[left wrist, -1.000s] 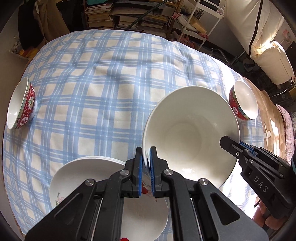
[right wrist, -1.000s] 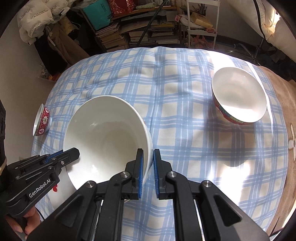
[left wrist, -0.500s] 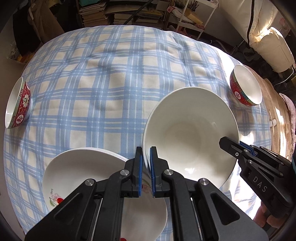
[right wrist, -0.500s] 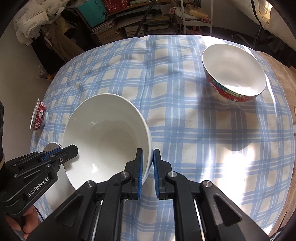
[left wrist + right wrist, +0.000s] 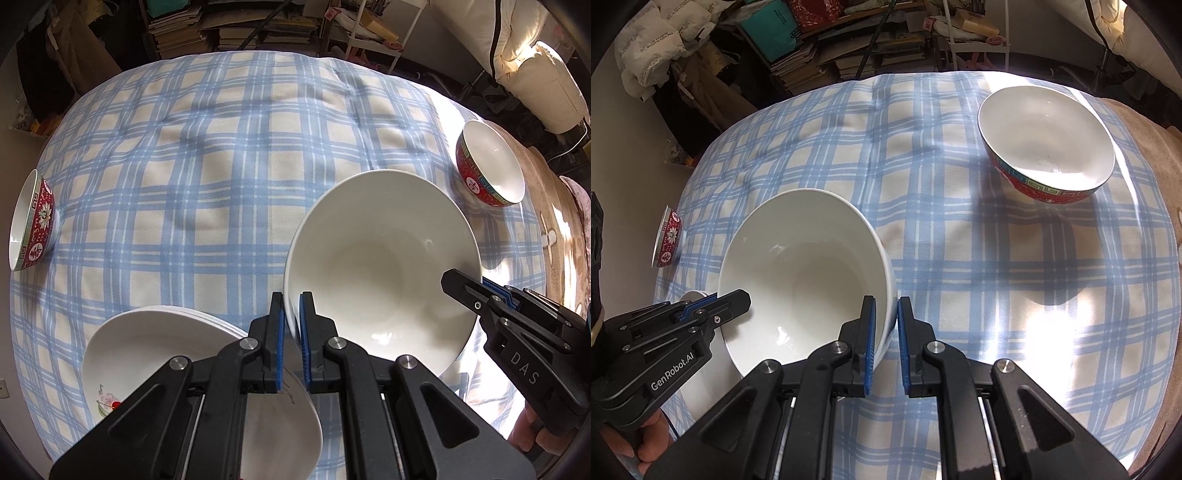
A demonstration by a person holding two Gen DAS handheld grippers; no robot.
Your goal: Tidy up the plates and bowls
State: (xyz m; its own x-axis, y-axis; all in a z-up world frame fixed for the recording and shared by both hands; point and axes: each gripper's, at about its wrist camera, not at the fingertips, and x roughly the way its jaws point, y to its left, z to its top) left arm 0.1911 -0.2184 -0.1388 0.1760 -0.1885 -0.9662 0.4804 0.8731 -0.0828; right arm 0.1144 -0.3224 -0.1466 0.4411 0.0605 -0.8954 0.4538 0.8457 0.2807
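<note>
A large white bowl (image 5: 380,266) (image 5: 805,269) hangs tilted over the blue checked cloth, gripped on opposite rims. My left gripper (image 5: 291,325) is shut on its left rim, and my right gripper (image 5: 886,332) is shut on its right rim. In the left wrist view the right gripper (image 5: 480,291) reaches in from the right. A stack of white plates (image 5: 147,350) with a flower print lies below and left of the bowl, partly under it. Two red patterned bowls stand on the cloth, one at the left edge (image 5: 33,221) (image 5: 666,236) and one at the far right (image 5: 487,166) (image 5: 1045,144).
The cloth (image 5: 221,166) covers a soft rounded surface that drops off at its edges. Stacks of books and a white rack (image 5: 975,40) stand behind it. A beige blanket (image 5: 554,221) lies at the right, and a hand (image 5: 646,439) holds the left gripper's handle.
Both grippers have carried the white bowl a little lower and toward the plate stack. The red bowls sit farther up in the views than before.
</note>
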